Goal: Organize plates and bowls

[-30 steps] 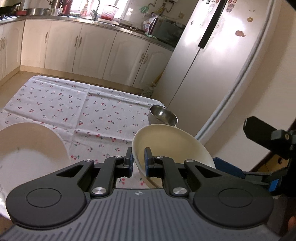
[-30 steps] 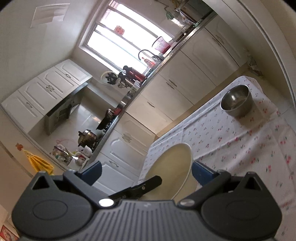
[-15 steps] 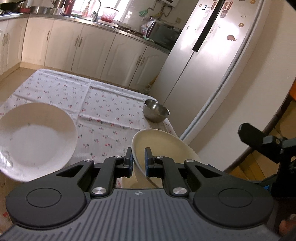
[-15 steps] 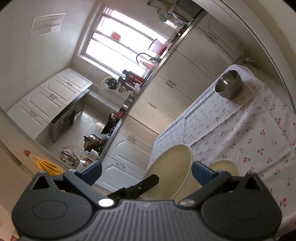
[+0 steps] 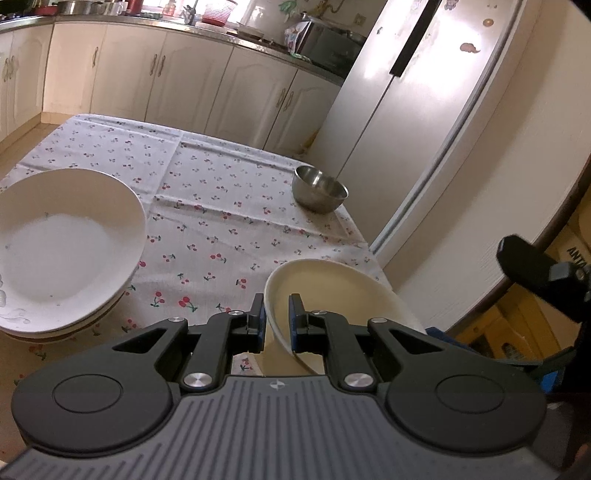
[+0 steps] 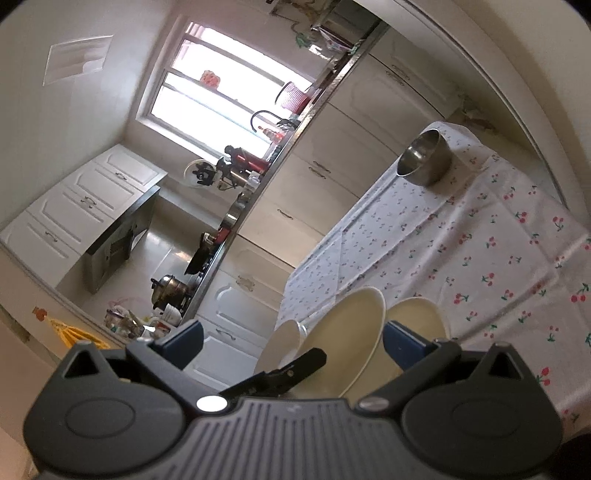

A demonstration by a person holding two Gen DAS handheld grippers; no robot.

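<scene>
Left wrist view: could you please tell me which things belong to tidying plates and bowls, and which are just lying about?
Job: cream plate in left gripper, white plates, steel bowl.
Lying about: fridge, cabinets, counter clutter.

Bright daylight from the window (image 6: 229, 85), fridge (image 5: 413, 110) glare, curved fisheye edges.

A home kitchen: cream cabinets (image 5: 155, 74) run under a cluttered counter (image 5: 258, 37) with a tap (image 6: 260, 118) by the window (image 6: 221, 88), a tall fridge (image 5: 406, 110) stands nearby, and a cherry-print cloth (image 5: 221, 221) covers the desk.
</scene>
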